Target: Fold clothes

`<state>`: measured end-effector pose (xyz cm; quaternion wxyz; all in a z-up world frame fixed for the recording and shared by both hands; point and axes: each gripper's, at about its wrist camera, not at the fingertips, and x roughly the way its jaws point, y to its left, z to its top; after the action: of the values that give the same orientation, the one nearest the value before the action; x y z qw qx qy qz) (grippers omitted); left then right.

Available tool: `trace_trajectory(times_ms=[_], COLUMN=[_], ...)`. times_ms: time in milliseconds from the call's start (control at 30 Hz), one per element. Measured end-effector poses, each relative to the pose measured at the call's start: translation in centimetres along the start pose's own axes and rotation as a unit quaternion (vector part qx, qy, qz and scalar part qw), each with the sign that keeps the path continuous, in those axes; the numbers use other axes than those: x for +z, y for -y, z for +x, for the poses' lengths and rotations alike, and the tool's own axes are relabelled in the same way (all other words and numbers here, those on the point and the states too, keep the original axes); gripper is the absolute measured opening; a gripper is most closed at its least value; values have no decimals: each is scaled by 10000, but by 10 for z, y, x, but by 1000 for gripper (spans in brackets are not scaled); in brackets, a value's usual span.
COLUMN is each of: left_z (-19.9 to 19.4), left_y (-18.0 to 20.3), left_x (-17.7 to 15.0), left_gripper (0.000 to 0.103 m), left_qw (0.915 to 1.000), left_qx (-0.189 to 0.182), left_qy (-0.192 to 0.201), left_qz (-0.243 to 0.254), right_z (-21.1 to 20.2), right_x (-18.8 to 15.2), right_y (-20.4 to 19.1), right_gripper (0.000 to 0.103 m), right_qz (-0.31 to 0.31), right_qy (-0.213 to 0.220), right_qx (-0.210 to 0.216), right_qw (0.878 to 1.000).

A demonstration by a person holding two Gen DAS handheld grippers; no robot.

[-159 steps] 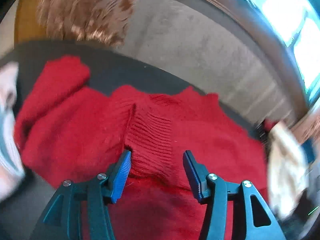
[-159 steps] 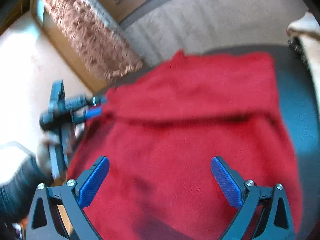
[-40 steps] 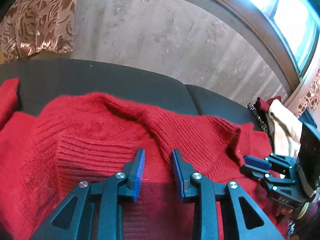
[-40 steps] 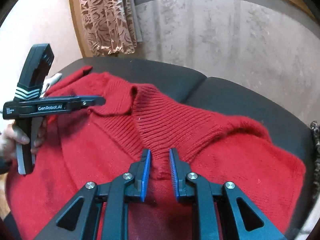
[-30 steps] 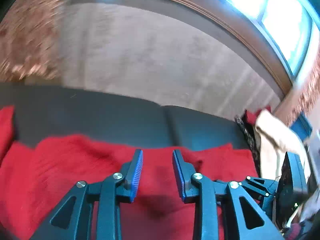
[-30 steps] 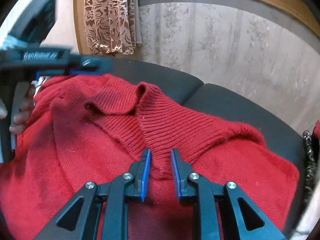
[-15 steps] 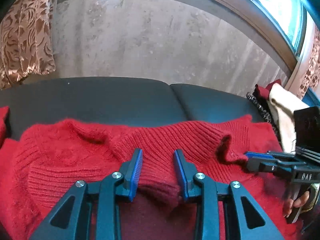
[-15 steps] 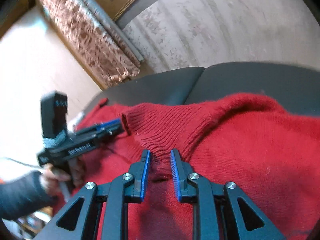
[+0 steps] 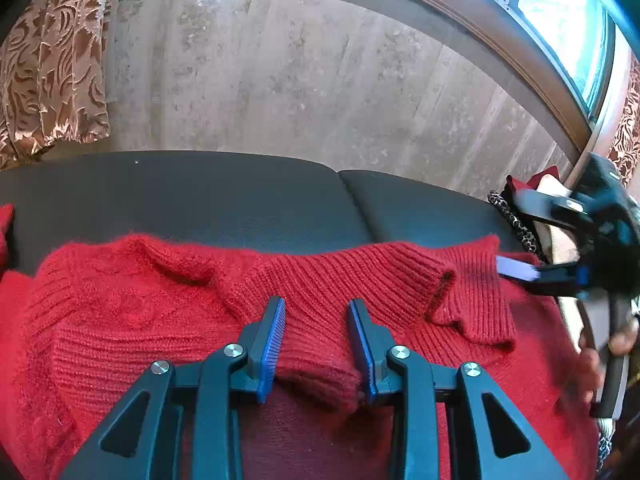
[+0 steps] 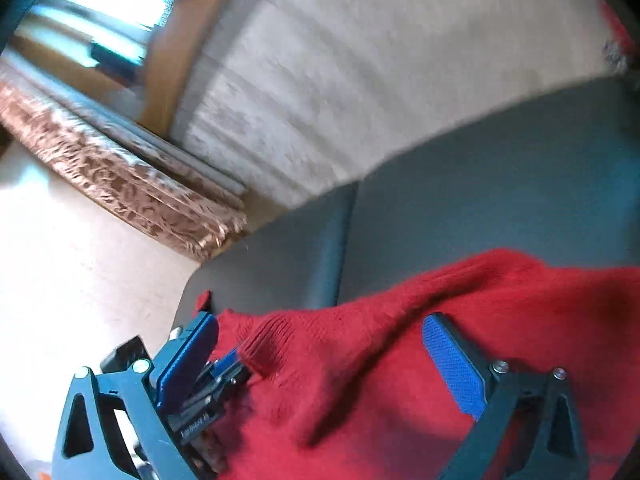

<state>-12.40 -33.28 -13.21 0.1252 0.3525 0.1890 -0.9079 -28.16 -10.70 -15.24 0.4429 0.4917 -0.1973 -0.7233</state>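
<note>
The red sweater (image 9: 168, 320) lies on the dark couch (image 9: 224, 196), its ribbed edge folded toward twelve o'clock. The left gripper (image 9: 316, 338) pinches a thick roll of knit. The right gripper (image 10: 320, 364) is opening wide, with the cloth loose between its jaws. I think the freed side at three o'clock may sag and unroll, and one-sided pulling could skew the fold.
</note>
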Motion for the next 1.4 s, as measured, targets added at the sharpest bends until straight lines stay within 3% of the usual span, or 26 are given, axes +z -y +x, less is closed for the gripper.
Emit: trace_trajectory(times_ms=[200,333,500,600,700,767,833,1067,1167,1300,1400], left_z=[1,1,1,1,1,2,2,-6,-31,-82,-113], left_y=[-2,-4,-4,-5,-6,-6,-8,-17,-27,-92,-164], left_x=[-2,-3,-4,-4,-5,-5,-4,-2,3,25,42], left_gripper=[33,33,33,33,33,33,33,33,35,35,38], left_qw=[10000,9999,9999,9999,9999,9998,9997,9985,9990,9924,9791], left_qx=[-61,-102,-105,-112,-124,-144,-200,-333,125,666,1006], left_qy=[13,27,37,39,41,43,45,70,196,537,622], left_qz=[-48,-84,-87,-93,-103,-116,-163,-423,-384,-886,-1657], right_z=[-7,-22,-25,3,37,49,45,40,39,39,39], right_x=[17,13,-3,-20,-47,-65,-69,-68,-70,-73,-73], right_y=[34,21,-20,-59,-69,-67,-71,-70,-71,-73,-73], right_gripper=[99,100,103,103,103,103,103,103,103,103,103], right_qz=[769,370,-570,-1625,-2338,-2628,-2744,-2709,-2695,-2663,-2645], right_qy=[849,838,792,363,-174,-176,-11,103,118,151,180], right_qx=[-306,-983,-1368,-2066,-2858,-3069,-3146,-3098,-3072,-3008,-2973], right_qw=[9929,9909,9858,9641,9292,9146,9087,9113,9126,9156,9172])
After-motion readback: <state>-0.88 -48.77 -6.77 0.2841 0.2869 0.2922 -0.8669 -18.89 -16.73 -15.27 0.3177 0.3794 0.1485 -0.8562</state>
